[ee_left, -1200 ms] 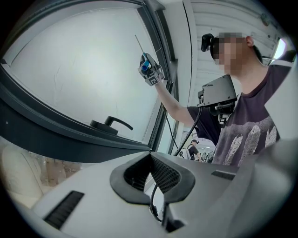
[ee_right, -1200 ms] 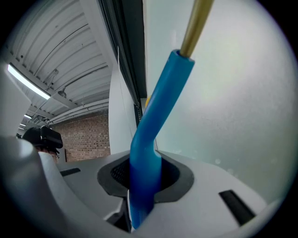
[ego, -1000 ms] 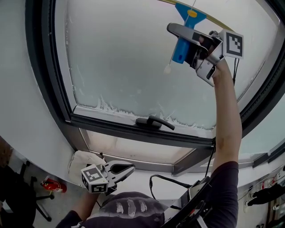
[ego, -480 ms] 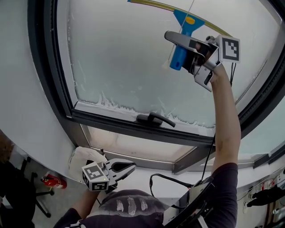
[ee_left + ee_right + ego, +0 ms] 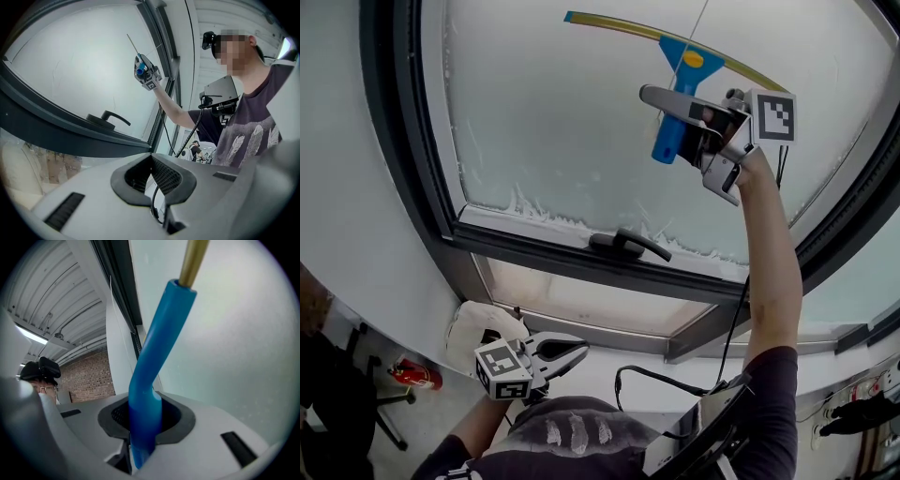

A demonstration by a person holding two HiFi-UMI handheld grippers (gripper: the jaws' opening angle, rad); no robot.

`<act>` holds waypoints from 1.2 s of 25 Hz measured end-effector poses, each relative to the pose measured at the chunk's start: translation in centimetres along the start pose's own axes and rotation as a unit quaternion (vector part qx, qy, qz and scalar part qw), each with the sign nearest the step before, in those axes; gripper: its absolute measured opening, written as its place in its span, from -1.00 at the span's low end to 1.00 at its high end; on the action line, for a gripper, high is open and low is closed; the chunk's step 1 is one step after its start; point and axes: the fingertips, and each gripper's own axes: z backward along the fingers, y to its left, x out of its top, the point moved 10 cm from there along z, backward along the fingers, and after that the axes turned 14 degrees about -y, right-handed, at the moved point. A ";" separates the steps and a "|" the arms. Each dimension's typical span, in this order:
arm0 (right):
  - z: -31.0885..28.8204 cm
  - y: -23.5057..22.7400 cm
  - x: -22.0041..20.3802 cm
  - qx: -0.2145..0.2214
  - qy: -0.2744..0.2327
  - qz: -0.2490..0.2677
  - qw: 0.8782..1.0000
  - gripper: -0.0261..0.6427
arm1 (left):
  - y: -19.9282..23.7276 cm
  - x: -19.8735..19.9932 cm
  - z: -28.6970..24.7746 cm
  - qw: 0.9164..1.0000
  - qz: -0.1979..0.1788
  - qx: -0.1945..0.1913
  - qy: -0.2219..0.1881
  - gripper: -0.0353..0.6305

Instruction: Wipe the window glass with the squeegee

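1. Right gripper (image 5: 675,129): in the head view it sits at 1 o'clock from picture centre, raised on an outstretched arm. Its jaws are clamped on the blue handle of the squeegee (image 5: 668,142). The right gripper view confirms this: the handle (image 5: 157,348) rises from between the two dark pads of the gripper (image 5: 143,420) toward 1 o'clock.
2. Squeegee: the head lies against the window glass (image 5: 553,122). The yellow blade (image 5: 614,25) runs from 11 o'clock to 3 o'clock of the blue handle, across the upper part of the pane.
3. Marker cube (image 5: 772,115): mounted on the right gripper, at 3 o'clock of the handle.
4. Left gripper (image 5: 570,351): in the head view it is at 7 o'clock from picture centre, below the window and well apart from the glass. In the left gripper view its jaws (image 5: 152,174) are pressed together with nothing gripped between them.
5. Window glass: a white foamy residue (image 5: 532,212) lines the lower edge and the left edge of the pane.
6. Window handle (image 5: 628,245): dark lever on the lower frame rail (image 5: 516,247), at 6 o'clock of the squeegee.
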 end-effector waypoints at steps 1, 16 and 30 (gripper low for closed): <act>0.0 -0.1 -0.3 0.000 0.002 -0.001 1.000 -0.67 | -0.1 -0.1 0.0 1.000 0.000 0.001 0.000 -0.88; -0.1 -1.5 -4.4 0.013 0.032 -0.004 0.999 -0.67 | -0.5 -0.5 0.2 1.000 0.004 0.017 -0.002 -0.88; 1.1 -2.1 -7.5 0.013 0.054 -0.032 0.998 -0.67 | -0.5 -0.8 -0.5 1.000 0.010 0.011 0.003 -0.88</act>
